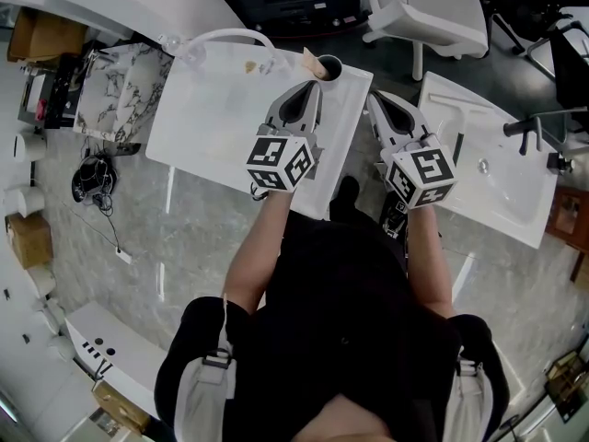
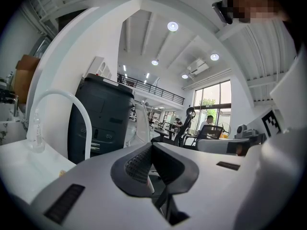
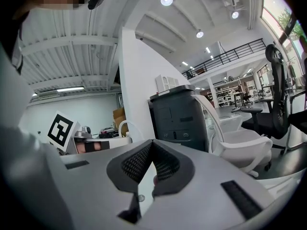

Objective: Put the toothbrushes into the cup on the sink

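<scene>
Head view: the cup [image 1: 329,65] stands upright, mouth up, at the far right corner of the white sink [image 1: 212,118]. The left gripper [image 1: 314,85] lies over the sink near its right edge and points at the cup, with its tips just short of it. A small tan piece [image 1: 307,59] sits just beside the cup's left rim, too small to name or to read its long axis. The right gripper [image 1: 375,98] hangs just off the sink's right edge.

Left gripper view: the jaws are closed together. A thin pale sliver [image 2: 148,185] shows low between them, and I cannot tell what it is. The curved white faucet [image 2: 76,104] rises at left.

Right gripper view: the jaws meet tip to tip. A pinkish spot [image 3: 154,178] sits in the gap below, too small to name.
</scene>
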{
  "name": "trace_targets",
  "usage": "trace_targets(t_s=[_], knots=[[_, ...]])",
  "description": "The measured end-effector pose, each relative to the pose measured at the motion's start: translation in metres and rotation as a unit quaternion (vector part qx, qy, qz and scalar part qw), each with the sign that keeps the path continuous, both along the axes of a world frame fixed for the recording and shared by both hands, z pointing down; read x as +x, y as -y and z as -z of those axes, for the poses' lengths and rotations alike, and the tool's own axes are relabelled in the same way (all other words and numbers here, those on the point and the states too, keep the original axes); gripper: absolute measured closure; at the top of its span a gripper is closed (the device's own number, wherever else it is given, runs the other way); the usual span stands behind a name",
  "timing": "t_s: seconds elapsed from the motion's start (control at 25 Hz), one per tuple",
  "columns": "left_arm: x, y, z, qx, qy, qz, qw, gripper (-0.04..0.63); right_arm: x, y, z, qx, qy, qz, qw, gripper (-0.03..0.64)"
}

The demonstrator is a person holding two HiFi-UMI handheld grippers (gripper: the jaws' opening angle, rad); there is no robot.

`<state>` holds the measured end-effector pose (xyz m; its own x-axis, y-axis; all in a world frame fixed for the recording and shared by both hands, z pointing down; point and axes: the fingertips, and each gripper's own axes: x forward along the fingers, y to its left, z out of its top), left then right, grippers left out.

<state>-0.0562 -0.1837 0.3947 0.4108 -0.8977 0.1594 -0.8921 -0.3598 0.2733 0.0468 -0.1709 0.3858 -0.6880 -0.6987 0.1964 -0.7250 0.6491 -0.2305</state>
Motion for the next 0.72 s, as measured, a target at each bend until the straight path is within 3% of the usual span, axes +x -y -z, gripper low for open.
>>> trace_targets(t_s=[0.72], knots=[[-0.0031, 0.0044, -0.0079, -0.015, -0.007, -0.003, 0.9999, 0.581, -0.0006, 0.0057, -0.0002, -0.012, 0.006, -0.006, 1.0, 0.588]])
